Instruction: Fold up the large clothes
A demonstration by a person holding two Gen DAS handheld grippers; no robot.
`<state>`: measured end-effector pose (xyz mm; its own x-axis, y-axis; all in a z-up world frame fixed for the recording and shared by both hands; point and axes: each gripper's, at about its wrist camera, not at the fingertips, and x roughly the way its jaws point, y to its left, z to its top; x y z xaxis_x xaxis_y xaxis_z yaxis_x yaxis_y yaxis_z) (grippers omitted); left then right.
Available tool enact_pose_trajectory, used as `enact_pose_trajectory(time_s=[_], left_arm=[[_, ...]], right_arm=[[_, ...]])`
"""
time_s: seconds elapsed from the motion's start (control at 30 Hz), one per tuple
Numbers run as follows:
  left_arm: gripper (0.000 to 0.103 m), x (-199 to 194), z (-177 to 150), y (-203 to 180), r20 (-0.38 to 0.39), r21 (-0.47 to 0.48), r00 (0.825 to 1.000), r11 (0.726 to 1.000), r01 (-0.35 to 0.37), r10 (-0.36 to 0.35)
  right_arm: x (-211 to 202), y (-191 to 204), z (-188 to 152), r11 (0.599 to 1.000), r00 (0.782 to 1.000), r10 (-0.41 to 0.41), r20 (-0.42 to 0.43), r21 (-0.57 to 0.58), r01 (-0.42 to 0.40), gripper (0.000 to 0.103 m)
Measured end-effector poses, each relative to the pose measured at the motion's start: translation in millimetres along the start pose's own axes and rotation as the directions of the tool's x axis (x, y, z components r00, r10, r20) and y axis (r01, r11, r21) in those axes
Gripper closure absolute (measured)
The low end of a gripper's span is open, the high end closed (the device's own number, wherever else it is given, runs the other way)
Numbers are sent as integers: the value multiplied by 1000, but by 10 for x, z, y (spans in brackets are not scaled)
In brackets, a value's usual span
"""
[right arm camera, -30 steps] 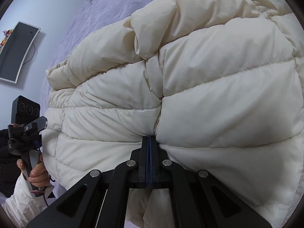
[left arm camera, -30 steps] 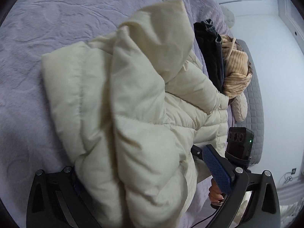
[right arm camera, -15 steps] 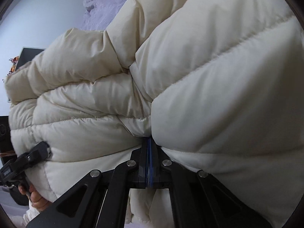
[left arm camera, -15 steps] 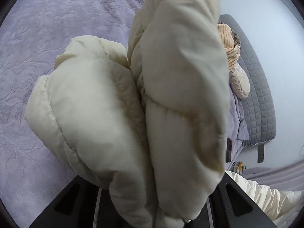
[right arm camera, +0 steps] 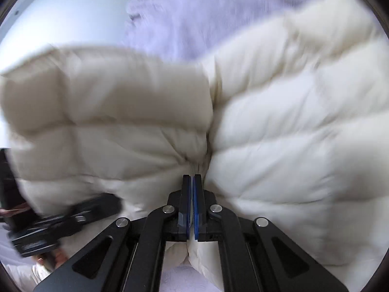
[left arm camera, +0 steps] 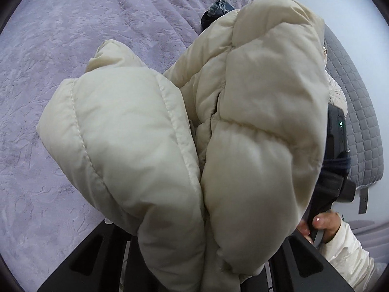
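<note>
Between the right gripper's (right arm camera: 193, 182) blue pads, pressed almost together, a pinch of the cream jacket (right arm camera: 279, 126) is clamped, and the padding billows out on both sides of it. The left gripper (right arm camera: 56, 228) shows low at the left of that blurred view, against the jacket's edge. From the left wrist, the jacket (left arm camera: 194, 146) buries the fingers entirely; I cannot tell how the left jaws stand, though the fabric bunched right at their base suggests a hold. A second ago the jacket lay spread and half folded on the purple bedspread (left arm camera: 73, 60); now it hangs doubled in two fat lobes, lifted off the bed. The right hand (left arm camera: 321, 226) has swung in close beside the bundle. That reads as the fold being closed or the bundle carried, so setting it down flat looks like what remains. Farther off lie dark clothes (left arm camera: 216, 12) and a grey headboard (left arm camera: 359, 112).
</note>
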<state>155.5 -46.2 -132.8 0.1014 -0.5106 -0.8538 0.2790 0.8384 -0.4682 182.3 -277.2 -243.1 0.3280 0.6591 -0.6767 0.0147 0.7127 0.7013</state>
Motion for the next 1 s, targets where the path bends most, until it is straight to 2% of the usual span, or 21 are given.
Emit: enact_pose_trajectory(time_s=[0.03,0.1,0.27,0.33,0.4,0.5,0.63,0.73,0.87,0.93,1.0], left_arm=[[82,0,12,-28,0,-3,1000,1000,-6,6],[81,-12,-6,-73,4,-3,1000,1000,-21,21],[81,15,-33,-329,-2,26,999,998,-53,54],[81,29,-72,-368,-5,44,996,996,-84,84],[81,27,-113,-371,-6,35,996,995,-91,92],[81,37,-108,-390,-15,20,996,996,-93,93],[81,17,-113,-425,-21,15,995,995,-101,101],[81,-10,-131,-458,-26,0,994,995,-104,104],[81,87,-42,-380,-35,-2,992,993,-120,120],[81,162,51,-364,-41,1,990,991,-134,134],[81,215,83,-413,-49,11,987,988,-153,154]], right_arm=[[-43,-39,89,1000,1000,-8,25,4,8,102],[74,-147,271,1000,1000,-8,11,30,7,102],[795,-361,684,998,997,-13,-74,61,17,103],[963,-418,751,996,996,-2,-92,90,10,103],[961,-382,739,996,994,-18,-106,85,27,103],[747,-275,742,998,993,-31,-115,59,38,103],[84,-219,645,999,999,-29,-36,36,30,100],[-474,-352,295,993,994,-104,23,55,102,100],[-991,-686,-253,973,977,-198,76,133,187,100],[-1127,-940,-517,972,983,-158,92,188,139,100],[-1066,-1071,-659,970,987,-130,96,221,106,100]])
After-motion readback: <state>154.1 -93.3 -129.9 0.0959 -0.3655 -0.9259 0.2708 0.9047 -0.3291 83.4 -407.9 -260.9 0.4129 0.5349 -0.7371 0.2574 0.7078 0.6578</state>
